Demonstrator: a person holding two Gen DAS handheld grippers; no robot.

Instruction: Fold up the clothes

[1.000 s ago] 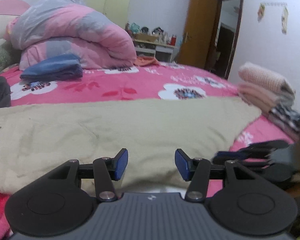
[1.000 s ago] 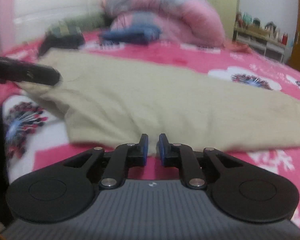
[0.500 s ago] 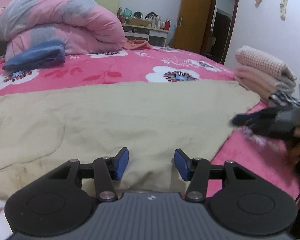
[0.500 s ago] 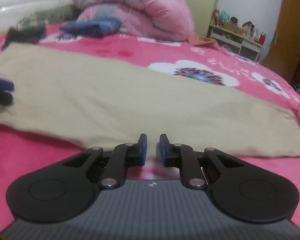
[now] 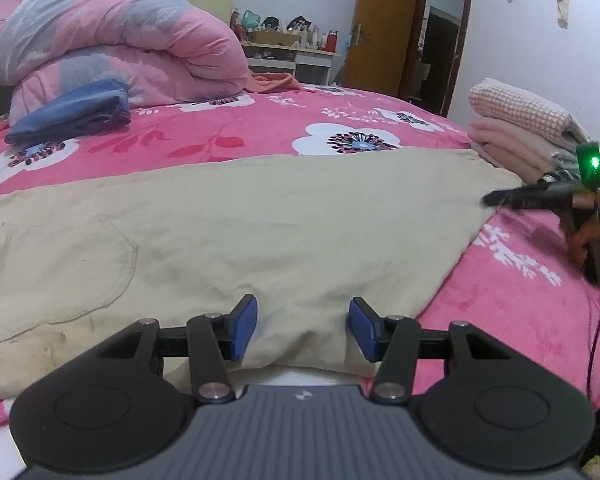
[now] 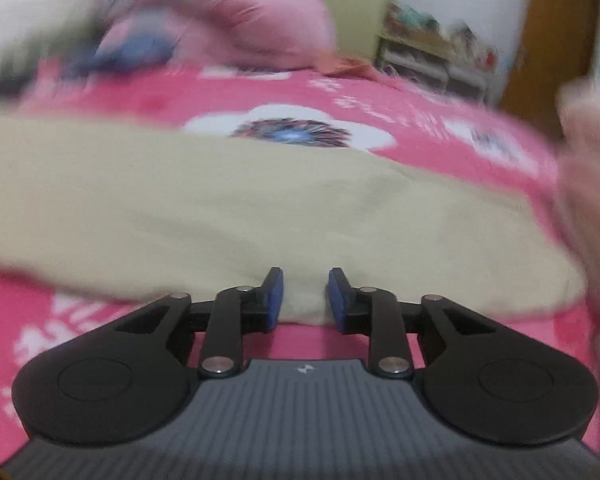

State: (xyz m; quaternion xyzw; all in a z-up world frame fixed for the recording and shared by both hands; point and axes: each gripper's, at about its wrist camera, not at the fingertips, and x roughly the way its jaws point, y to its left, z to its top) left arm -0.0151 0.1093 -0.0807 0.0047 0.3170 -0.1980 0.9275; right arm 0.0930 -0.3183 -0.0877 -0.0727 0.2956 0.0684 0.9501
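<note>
A beige garment (image 5: 236, 232) lies spread flat across the pink flowered bed (image 5: 260, 128); a stitched pocket shows at its left. My left gripper (image 5: 302, 328) stands open over the garment's near edge, cloth beneath the blue pads (image 5: 244, 328) but not pinched. The right gripper (image 5: 496, 199) appears in the left wrist view at the garment's right end, held by a hand. In the blurred right wrist view the right gripper (image 6: 304, 300) hovers at the near hem of the beige garment (image 6: 220, 208); its jaws are opening, with no cloth gripped between them.
A stack of folded pink clothes (image 5: 520, 124) sits at the bed's right edge, close to the right gripper. A rolled pink and grey quilt (image 5: 112, 52) and folded blue jeans (image 5: 72, 114) lie at the back left. A cluttered desk (image 5: 292, 54) and a brown door (image 5: 388, 28) stand behind.
The right gripper has swept rightward along the garment's near edge toward its right end, and its jaws have parted. The left gripper shifted slightly at first, then held still, open.
</note>
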